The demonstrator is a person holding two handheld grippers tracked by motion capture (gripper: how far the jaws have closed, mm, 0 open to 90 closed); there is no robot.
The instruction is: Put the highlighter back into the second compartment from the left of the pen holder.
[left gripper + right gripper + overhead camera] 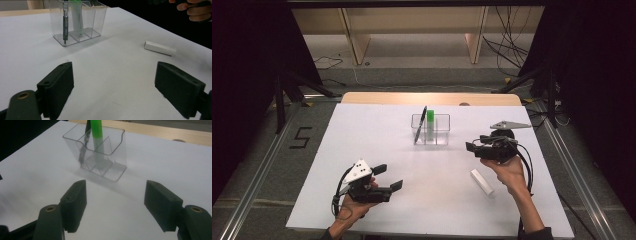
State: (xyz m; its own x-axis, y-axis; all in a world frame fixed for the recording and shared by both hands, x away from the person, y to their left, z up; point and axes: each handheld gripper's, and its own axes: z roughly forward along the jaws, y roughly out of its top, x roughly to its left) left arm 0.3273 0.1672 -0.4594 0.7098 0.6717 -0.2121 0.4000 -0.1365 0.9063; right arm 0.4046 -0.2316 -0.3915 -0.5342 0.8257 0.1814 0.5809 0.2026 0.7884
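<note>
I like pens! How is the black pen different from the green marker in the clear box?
The black pen is thin and dark; the green marker is thicker and bright green. The black pen leans sideways, its top past the clear box rim, while the green marker stands nearly upright. They sit in neighbouring compartments. Both poke out above the rim.

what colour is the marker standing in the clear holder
Bright green: the marker stands in the clear holder, best seen in the right gripper view.

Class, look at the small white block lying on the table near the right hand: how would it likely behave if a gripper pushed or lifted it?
The white block lies flat and has straight edges, so it would probably slide rather than roll. It looks stiff and small, so likely light. Its narrow sides should fit between jaws as wide as the right gripper stands now.
</note>
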